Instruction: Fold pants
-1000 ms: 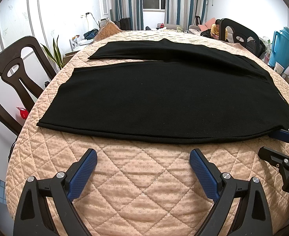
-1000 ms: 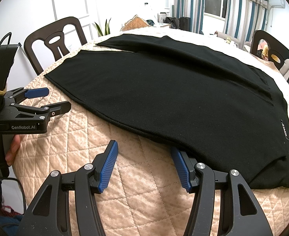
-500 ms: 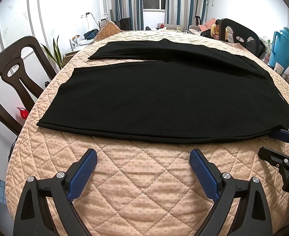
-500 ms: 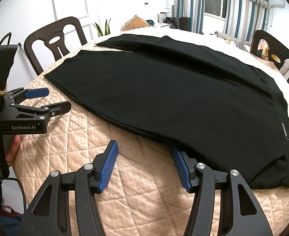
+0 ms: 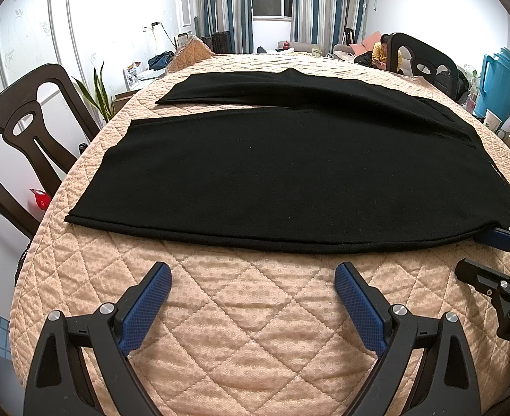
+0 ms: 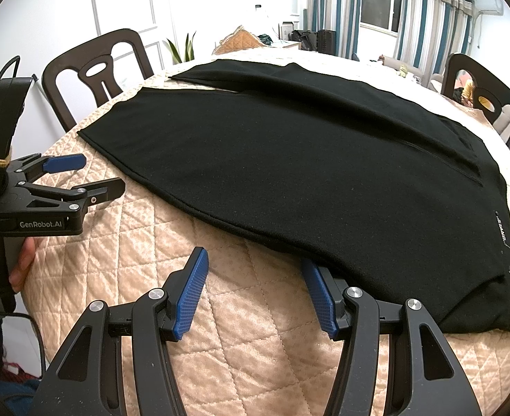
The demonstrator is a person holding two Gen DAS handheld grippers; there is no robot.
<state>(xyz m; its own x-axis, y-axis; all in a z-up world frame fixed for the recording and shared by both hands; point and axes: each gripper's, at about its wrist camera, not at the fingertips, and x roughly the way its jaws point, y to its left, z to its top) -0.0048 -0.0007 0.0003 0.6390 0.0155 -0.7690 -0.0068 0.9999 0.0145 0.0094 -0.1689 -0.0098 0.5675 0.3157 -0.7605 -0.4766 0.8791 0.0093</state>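
Black pants (image 5: 289, 173) lie flat on the quilted peach table cover (image 5: 255, 312), both legs spread apart toward the left and the waist at the right; they also show in the right wrist view (image 6: 324, 180). My left gripper (image 5: 253, 279) is open and empty, hovering over the cover just short of the near leg's edge. My right gripper (image 6: 255, 270) is open at the near edge by the waist, its right fingertip touching or slightly under the fabric. The right gripper shows in the left wrist view (image 5: 490, 253), the left gripper in the right wrist view (image 6: 95, 175).
Dark wooden chairs stand at the left (image 5: 19, 138) and far right (image 5: 424, 62). A blue thermos jug (image 5: 501, 83) and cups stand at the right. A plant (image 5: 98, 97) is behind the table. A person in yellow (image 5: 386, 55) sits far back.
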